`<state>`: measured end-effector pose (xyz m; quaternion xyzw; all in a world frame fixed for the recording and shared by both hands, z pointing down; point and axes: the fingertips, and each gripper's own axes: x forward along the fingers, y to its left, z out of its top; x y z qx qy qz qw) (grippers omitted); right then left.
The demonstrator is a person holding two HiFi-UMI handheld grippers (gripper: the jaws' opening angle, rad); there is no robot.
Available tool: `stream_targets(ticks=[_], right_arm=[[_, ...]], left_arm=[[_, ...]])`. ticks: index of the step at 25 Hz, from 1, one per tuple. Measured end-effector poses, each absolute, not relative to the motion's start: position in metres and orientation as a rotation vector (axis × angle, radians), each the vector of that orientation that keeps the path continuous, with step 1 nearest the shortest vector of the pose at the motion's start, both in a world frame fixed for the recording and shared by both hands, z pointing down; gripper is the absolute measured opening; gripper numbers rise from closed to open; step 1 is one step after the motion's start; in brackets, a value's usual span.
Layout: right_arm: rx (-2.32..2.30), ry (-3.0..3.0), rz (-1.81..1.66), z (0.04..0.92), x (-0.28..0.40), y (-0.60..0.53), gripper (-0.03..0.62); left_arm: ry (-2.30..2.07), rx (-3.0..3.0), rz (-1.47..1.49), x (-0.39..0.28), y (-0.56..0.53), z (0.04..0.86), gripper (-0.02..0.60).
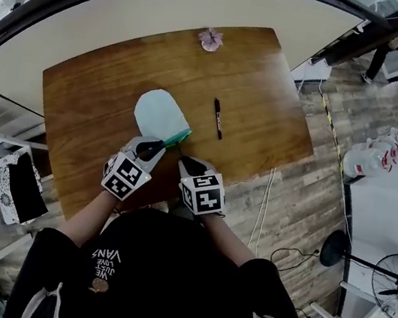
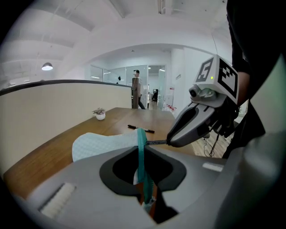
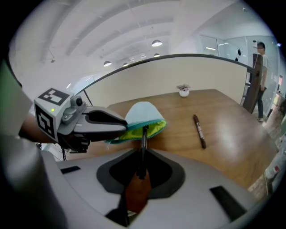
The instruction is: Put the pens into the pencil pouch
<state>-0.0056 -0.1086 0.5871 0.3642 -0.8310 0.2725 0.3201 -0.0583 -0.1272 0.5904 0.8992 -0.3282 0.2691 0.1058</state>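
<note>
Jaws of the left gripper (image 2: 142, 156) are clamped on the teal zipper edge of the pencil pouch (image 1: 160, 113). We see that edge run upright through the narrow gap between them in the left gripper view.

Jaws of the right gripper (image 3: 142, 153) are closed on a thin dark pen, the held pen (image 3: 143, 141). It points away from the camera, and its tip sits at the pouch mouth.

1. Pouch position: in the head view we find the pale blue pouch lying on the wooden table (image 1: 270, 98), left of centre, just above both grippers. Its near end is lifted by the left gripper.
2. Pouch opening: in the right gripper view the mouth is parted and a yellow-green lining shows inside the teal rim.
3. Gripper spacing: both grippers sit side by side at the lower edge of the table, tips close together at the pouch mouth.
4. Second pen: the loose pen (image 1: 217, 118) lies flat on the table to the right of the pouch, apart from it and clear of both grippers.
5. Other items: a small potted plant (image 1: 210, 39) stands near the upper edge of the table.
</note>
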Motion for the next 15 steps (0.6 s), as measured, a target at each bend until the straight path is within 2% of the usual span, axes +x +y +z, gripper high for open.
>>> stream_targets(ticks=[9, 15], right_arm=[[0.981, -2.240, 0.807, 0.576, -0.011, -0.144, 0.067], [0.971, -2.325, 1.301, 0.565, -0.018, -0.160, 0.067]], left_arm=[[-0.940, 2.666, 0.686, -0.048, -0.120, 0.575, 0.048], [-1.016, 2.541, 0.488, -0.054, -0.131, 0.556, 0.048]])
